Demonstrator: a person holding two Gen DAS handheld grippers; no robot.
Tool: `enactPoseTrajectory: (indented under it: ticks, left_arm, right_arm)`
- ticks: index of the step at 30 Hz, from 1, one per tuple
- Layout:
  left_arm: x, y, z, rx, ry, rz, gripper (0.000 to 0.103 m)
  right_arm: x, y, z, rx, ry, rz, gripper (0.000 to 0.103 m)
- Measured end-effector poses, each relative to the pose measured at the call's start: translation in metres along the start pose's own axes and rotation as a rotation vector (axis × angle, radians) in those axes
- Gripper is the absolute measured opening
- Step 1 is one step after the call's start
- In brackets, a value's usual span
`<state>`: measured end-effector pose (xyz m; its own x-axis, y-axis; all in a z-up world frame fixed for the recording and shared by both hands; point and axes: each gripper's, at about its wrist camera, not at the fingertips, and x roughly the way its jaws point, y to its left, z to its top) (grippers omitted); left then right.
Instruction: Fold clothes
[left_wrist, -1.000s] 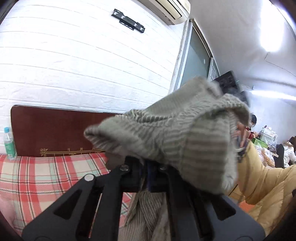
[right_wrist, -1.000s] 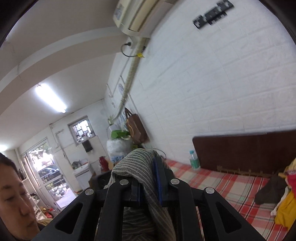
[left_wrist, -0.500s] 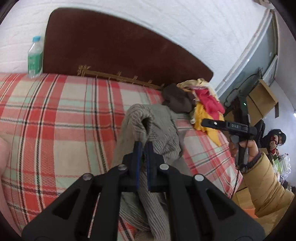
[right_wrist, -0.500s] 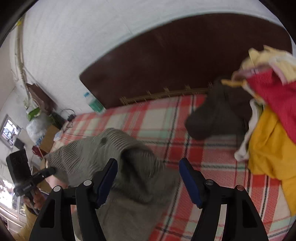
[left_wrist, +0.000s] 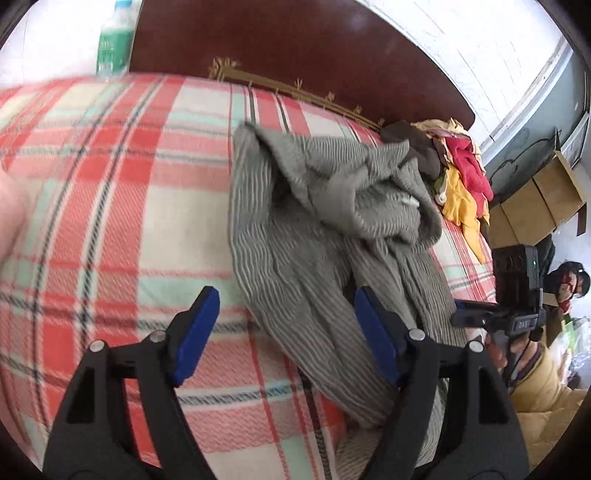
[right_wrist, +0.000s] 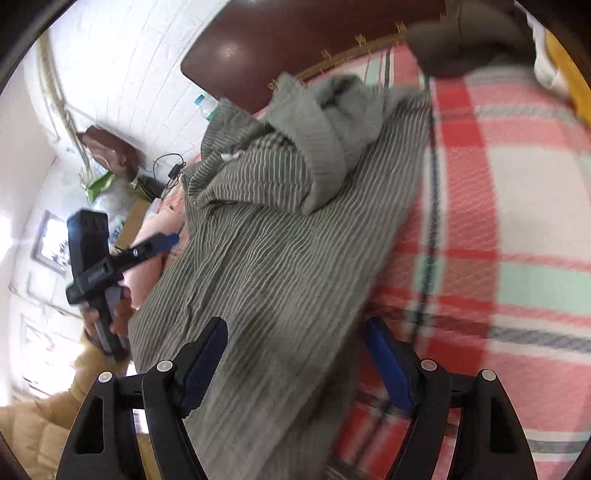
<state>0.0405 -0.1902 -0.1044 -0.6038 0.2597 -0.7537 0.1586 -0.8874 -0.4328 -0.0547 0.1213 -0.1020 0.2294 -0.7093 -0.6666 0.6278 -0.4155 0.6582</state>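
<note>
A grey ribbed striped garment (left_wrist: 317, 236) lies crumpled on the plaid bed cover (left_wrist: 110, 192), with a bunched part at its far end. It also shows in the right wrist view (right_wrist: 280, 236). My left gripper (left_wrist: 284, 332) is open and empty, its jaws straddling the garment's near edge. My right gripper (right_wrist: 295, 365) is open and empty over the garment's near part. The right gripper shows in the left wrist view (left_wrist: 513, 314), and the left gripper shows in the right wrist view (right_wrist: 110, 258), each held in a hand.
A pile of brown, red and yellow clothes (left_wrist: 454, 166) lies at the far right of the bed, before the dark wooden headboard (left_wrist: 295, 48). A green-labelled bottle (left_wrist: 112, 44) stands at the far left. Cardboard boxes (left_wrist: 539, 199) stand beyond the bed.
Both grippers held the garment up a second ago; they have lowered it onto the bed and let it go. The right gripper opened first, then the left. Both now hover low over it.
</note>
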Motion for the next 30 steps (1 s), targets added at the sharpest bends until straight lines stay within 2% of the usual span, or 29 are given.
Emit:
enactPoseTrajectory:
  ticks: [1, 2, 3, 4, 5, 6, 9, 13, 17, 20, 23, 25, 27, 28, 29, 30]
  left_arm:
    - [0.008, 0.0, -0.004, 0.002, 0.022, -0.001, 0.074]
    - [0.017, -0.002, -0.007, 0.005, 0.047, -0.001, 0.06]
    - [0.023, -0.004, -0.008, 0.01, 0.058, 0.006, 0.038]
    - [0.028, -0.005, -0.008, 0.016, 0.061, 0.018, 0.028]
    - [0.031, -0.007, -0.006, 0.019, 0.058, 0.024, 0.011]
    - [0.031, -0.007, -0.002, 0.013, 0.049, 0.016, 0.007]
    - [0.019, -0.011, 0.018, -0.006, -0.012, -0.039, 0.005]
    - [-0.011, -0.014, 0.059, -0.005, -0.109, -0.044, 0.005]
    - [-0.041, -0.017, 0.099, -0.002, -0.205, -0.041, 0.005]
    - [-0.054, -0.009, 0.124, -0.028, -0.252, -0.015, 0.005]
    - [-0.04, 0.014, 0.129, -0.083, -0.214, 0.042, 0.005]
    - [-0.026, 0.025, 0.121, -0.102, -0.164, 0.039, 0.005]
    - [-0.016, 0.031, 0.101, -0.11, -0.093, -0.024, 0.007]
    - [-0.01, 0.034, 0.09, -0.114, -0.057, -0.059, 0.011]
    - [-0.007, 0.034, 0.078, -0.12, -0.027, -0.078, 0.03]
    - [-0.004, 0.033, 0.066, -0.126, -0.001, -0.087, 0.059]
  right_arm:
    - [0.0, 0.0, 0.0, -0.005, -0.014, 0.016, 0.054]
    - [-0.001, 0.001, 0.001, -0.008, -0.023, 0.025, 0.037]
    - [-0.002, 0.001, 0.004, -0.009, -0.026, 0.026, 0.014]
    - [-0.006, 0.003, 0.006, -0.018, -0.034, 0.017, 0.014]
    - [-0.014, 0.006, 0.009, -0.039, -0.043, -0.004, 0.011]
    - [-0.025, 0.011, 0.012, -0.065, -0.053, -0.028, 0.009]
    - [-0.062, 0.028, 0.023, -0.147, -0.099, -0.102, 0.007]
    - [-0.113, 0.044, 0.046, -0.241, -0.175, -0.191, 0.007]
    - [-0.156, 0.04, 0.074, -0.289, -0.228, -0.361, 0.007]
    - [-0.175, 0.031, 0.097, -0.307, -0.261, -0.529, 0.007]
    - [-0.174, 0.002, 0.115, -0.249, -0.247, -0.602, 0.008]
    - [-0.157, -0.02, 0.121, -0.245, -0.195, -0.705, 0.01]
    - [-0.138, -0.041, 0.118, -0.23, -0.113, -0.794, 0.028]
    - [-0.133, -0.05, 0.114, -0.203, -0.093, -0.814, 0.037]
    - [-0.132, -0.054, 0.108, -0.185, -0.087, -0.817, 0.038]
    - [-0.137, -0.052, 0.103, -0.182, -0.101, -0.818, 0.039]
